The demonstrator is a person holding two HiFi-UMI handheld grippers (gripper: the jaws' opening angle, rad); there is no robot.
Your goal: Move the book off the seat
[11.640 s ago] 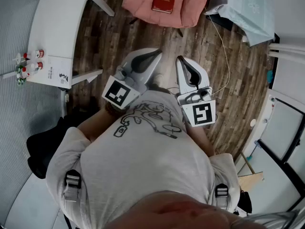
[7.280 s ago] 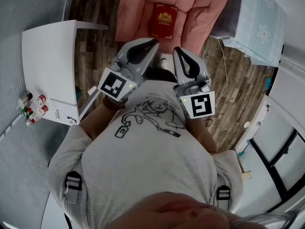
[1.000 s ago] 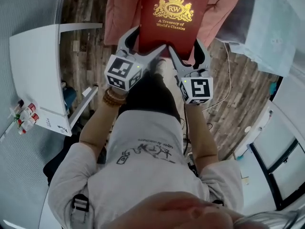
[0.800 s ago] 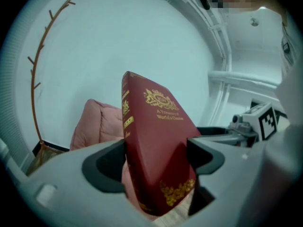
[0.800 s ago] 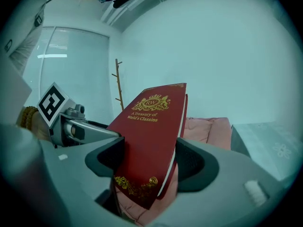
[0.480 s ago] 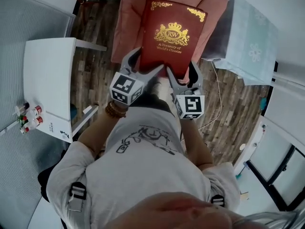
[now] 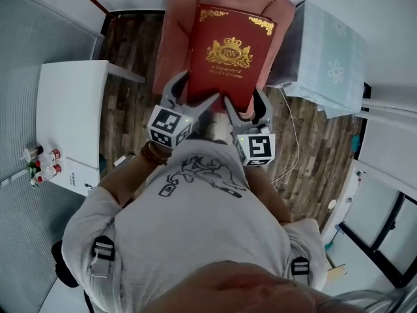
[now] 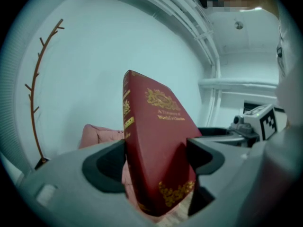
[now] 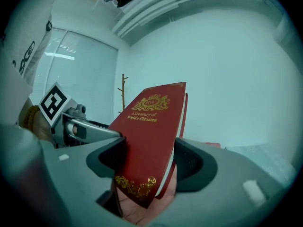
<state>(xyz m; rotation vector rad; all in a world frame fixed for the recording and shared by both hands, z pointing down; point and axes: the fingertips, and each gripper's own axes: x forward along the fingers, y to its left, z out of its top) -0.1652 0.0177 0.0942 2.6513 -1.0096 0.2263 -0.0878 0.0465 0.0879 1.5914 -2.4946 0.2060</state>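
Aloft, gilt-crested red book (image 7: 228, 54) clamped in left fingers (image 8: 109, 167); right fingers (image 9: 194, 164) closing on it.

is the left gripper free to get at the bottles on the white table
Probably not. The left gripper is shut on the red book, held up jointly with the right gripper, and the bottles sit off to the side at the white table's edge. It would have to let go first.

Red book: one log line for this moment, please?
book: held above pink seat | left gripper: clamped on lower corner | right gripper: jaws closing on other lower corner | status: not set down
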